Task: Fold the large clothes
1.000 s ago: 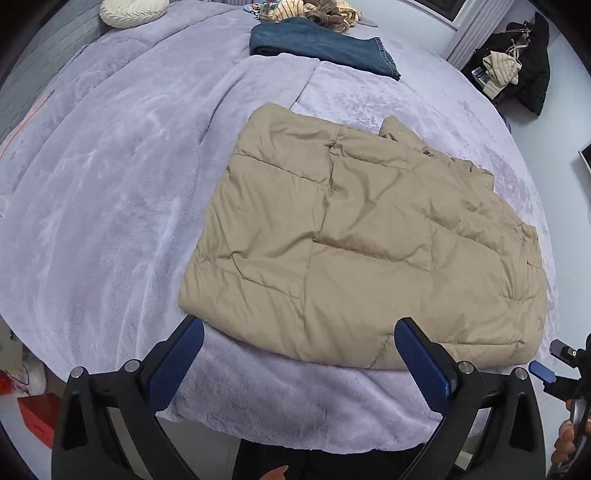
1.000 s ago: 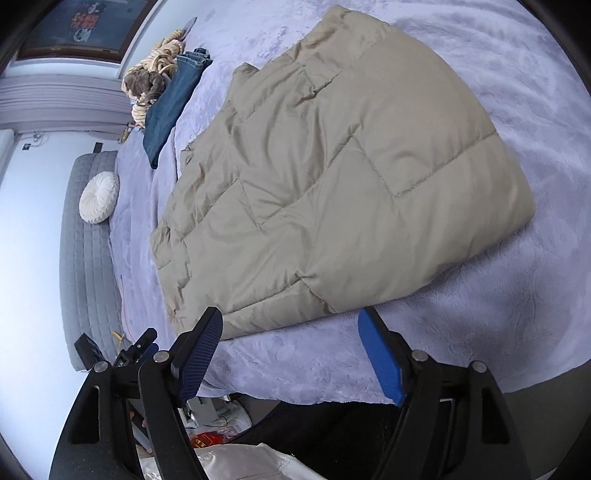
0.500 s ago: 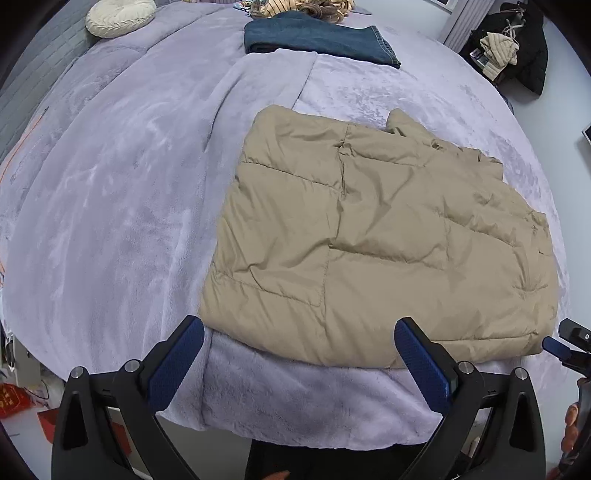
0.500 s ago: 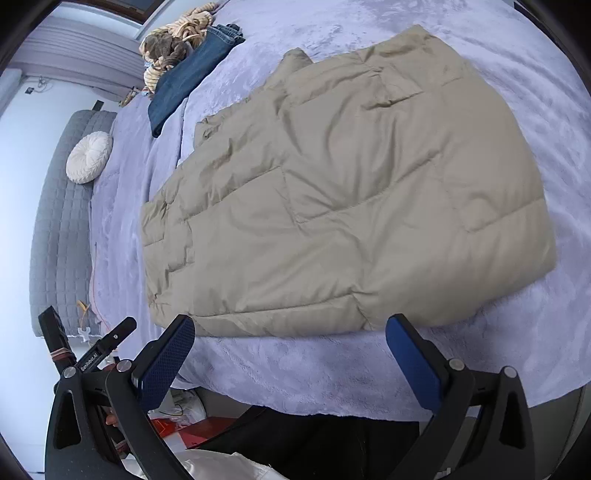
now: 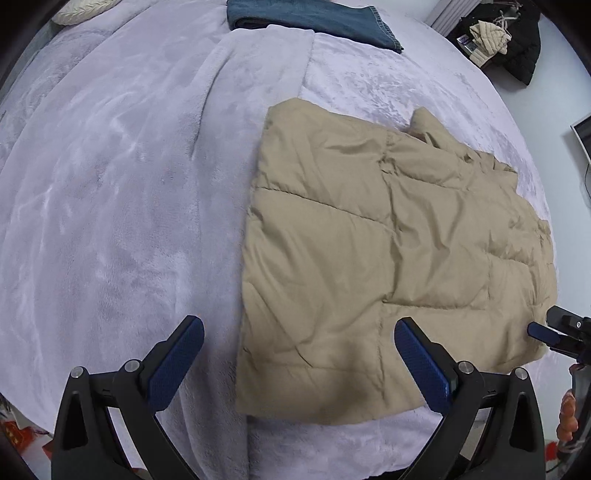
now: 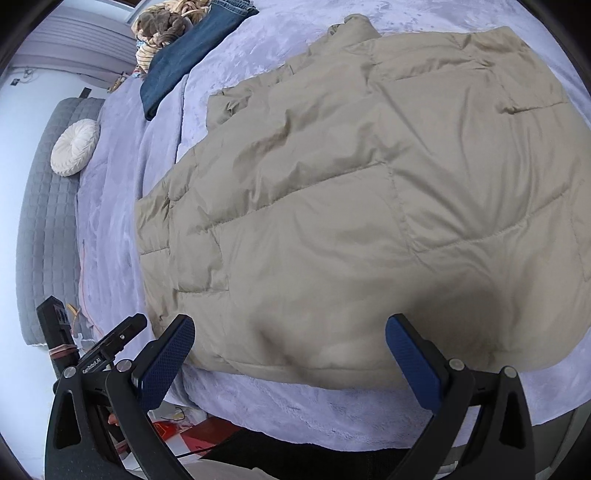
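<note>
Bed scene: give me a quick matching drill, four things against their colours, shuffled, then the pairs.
Things:
1. puffer jacket
2. folded jeans
3. round cushion
4. bed blanket

Colours:
A. lavender
B. cream white
C. tan
D. dark blue

Pairs: 1-C, 2-D, 3-B, 4-A
</note>
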`<state>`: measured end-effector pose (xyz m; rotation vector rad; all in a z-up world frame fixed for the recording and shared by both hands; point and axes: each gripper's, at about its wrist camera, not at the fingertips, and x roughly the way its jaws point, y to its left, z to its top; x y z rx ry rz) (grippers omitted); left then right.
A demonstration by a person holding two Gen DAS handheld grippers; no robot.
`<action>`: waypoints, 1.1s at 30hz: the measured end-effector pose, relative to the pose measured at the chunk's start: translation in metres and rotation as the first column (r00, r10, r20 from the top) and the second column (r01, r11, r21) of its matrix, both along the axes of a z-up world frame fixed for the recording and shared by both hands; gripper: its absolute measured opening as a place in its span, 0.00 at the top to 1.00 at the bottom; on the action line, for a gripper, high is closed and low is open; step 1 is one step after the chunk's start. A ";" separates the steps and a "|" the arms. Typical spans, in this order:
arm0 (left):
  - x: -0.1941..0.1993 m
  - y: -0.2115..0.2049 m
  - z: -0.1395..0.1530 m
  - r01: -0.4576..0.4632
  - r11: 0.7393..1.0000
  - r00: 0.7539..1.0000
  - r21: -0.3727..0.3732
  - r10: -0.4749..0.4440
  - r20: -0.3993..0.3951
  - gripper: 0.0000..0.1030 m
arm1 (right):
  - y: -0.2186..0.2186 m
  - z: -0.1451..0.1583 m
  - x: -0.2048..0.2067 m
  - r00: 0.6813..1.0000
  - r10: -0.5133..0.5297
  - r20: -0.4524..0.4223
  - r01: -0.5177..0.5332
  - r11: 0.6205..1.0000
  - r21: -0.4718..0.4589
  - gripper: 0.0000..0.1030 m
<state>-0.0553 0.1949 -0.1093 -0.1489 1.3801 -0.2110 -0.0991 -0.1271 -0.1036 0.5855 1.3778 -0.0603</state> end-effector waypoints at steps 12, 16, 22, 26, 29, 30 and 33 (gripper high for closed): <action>0.034 0.010 -0.030 0.030 0.993 0.998 -0.110 -0.037 -0.060 0.00 | 0.013 -0.010 0.028 1.000 -0.027 0.009 0.027 1.000 -0.010 0.02; 0.036 0.002 -0.035 0.042 0.993 0.996 -0.114 -0.050 -0.069 0.00 | 0.011 -0.010 0.038 0.999 -0.032 0.031 0.033 0.999 -0.032 0.59; 0.042 -0.006 -0.041 0.069 0.991 0.994 -0.115 -0.078 -0.075 0.00 | 0.009 -0.026 0.058 0.999 -0.012 0.032 0.014 0.997 -0.077 0.77; 0.046 -0.003 -0.045 0.085 0.988 0.992 -0.127 -0.096 -0.079 0.00 | 0.002 -0.048 0.064 0.999 -0.037 -0.009 0.037 0.996 -0.082 0.80; 0.054 0.004 -0.047 0.095 0.978 0.992 -0.186 -0.109 -0.069 0.00 | -0.002 -0.053 0.062 0.998 -0.059 -0.005 0.058 0.996 -0.068 0.80; 0.058 0.008 -0.048 0.093 0.971 0.992 -0.222 -0.110 -0.068 0.00 | -0.002 -0.053 0.061 0.998 -0.057 0.000 0.057 0.996 -0.068 0.80; 0.072 0.017 -0.063 0.080 0.926 0.984 -0.370 -0.132 -0.116 0.00 | -0.004 -0.054 0.060 0.999 -0.047 0.008 0.048 0.997 -0.064 0.80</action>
